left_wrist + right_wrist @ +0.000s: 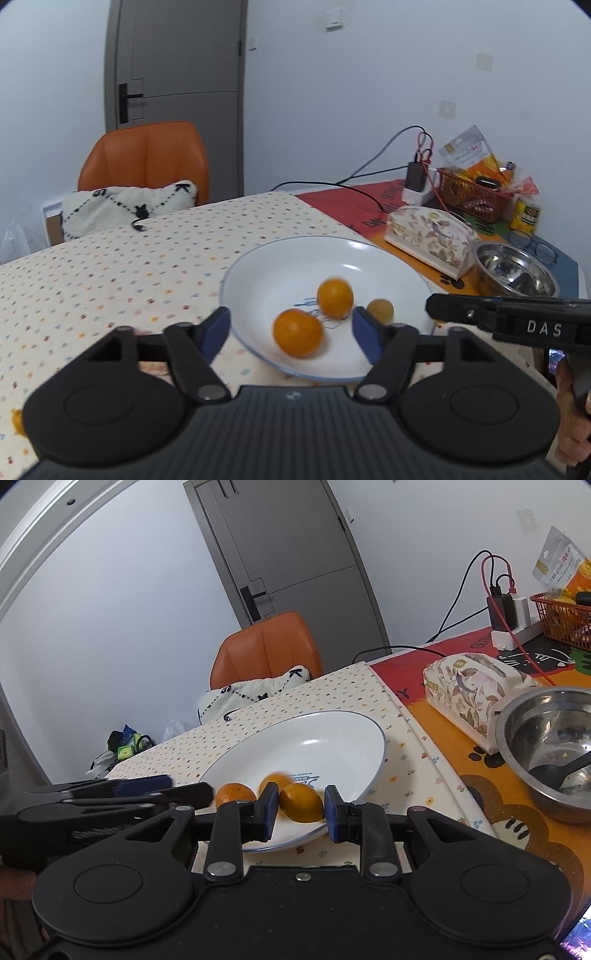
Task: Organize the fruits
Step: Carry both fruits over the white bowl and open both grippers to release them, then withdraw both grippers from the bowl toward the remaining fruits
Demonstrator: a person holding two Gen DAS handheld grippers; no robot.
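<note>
Dotted cloth covers my table [110, 258], with a grey door and an orange chair [147, 158] far behind it. From the left wrist view, my left gripper [291, 332] hangs over the near rim of the white plate [258, 266] with its blue pads spread wide and nothing between them; two oranges lie loose in the plate, the near orange [297, 332] just ahead between the open jaws and the far orange [335, 298] beyond it. A third, duller fruit [380, 310] shows past the right pad. From the right wrist view, my right gripper [301, 808] is clamped on that third fruit, an oval one [301, 802], its long axis running across from pad to pad, held just above the plate's near edge [369, 738]. So the right hand is the nearer one for the coming drop, I judge: the plate floor lies straight below and slightly ahead. A steel bowl [546, 716] sits well apart to the right.
</note>
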